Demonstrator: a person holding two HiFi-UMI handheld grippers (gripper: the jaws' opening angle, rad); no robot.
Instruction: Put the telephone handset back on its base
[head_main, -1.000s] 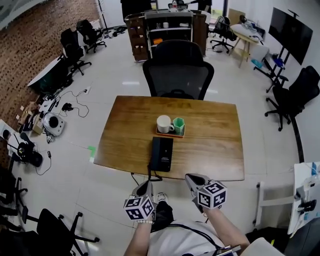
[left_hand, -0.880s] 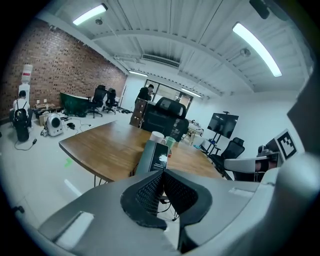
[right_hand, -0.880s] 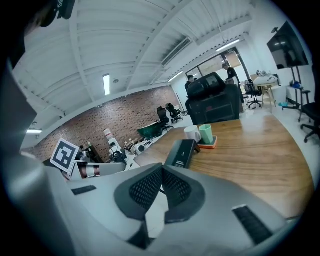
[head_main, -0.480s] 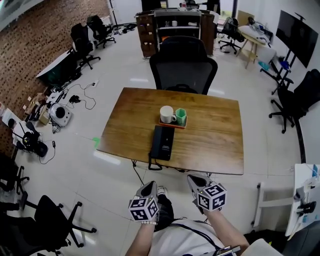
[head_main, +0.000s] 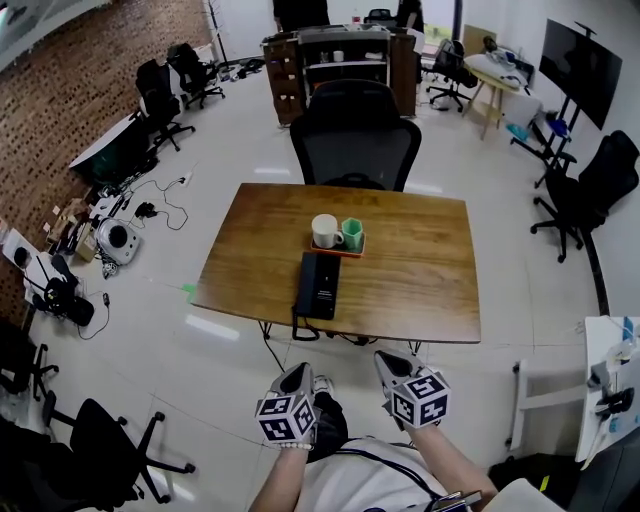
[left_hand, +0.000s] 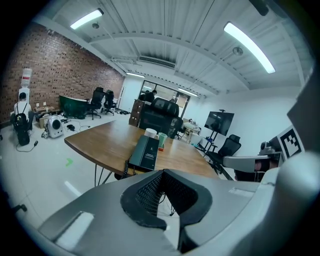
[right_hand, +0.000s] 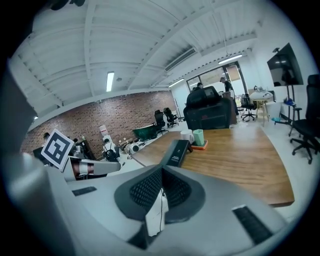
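A black telephone (head_main: 318, 285) lies on the wooden table (head_main: 420, 270) near its front edge, and its coiled cord hangs over that edge. From here I cannot tell the handset from the base. Both grippers are held low by the person's body, well short of the table. My left gripper (head_main: 291, 378) is shut with nothing in it, and my right gripper (head_main: 394, 362) is shut too. The left gripper view shows the telephone (left_hand: 145, 152) beyond the shut left gripper (left_hand: 162, 172). In the right gripper view the telephone (right_hand: 176, 152) lies beyond the shut right gripper (right_hand: 161, 170).
A white mug (head_main: 326, 231) and a green cup (head_main: 353, 235) stand on a small orange tray behind the telephone. A black office chair (head_main: 355, 140) is at the table's far side. Cables and gear (head_main: 110, 240) litter the floor at left; more chairs ring the room.
The head view has shifted a little, so the table sits slightly differently in frame. Both grippers stay low by the body, and nothing on the table has moved.
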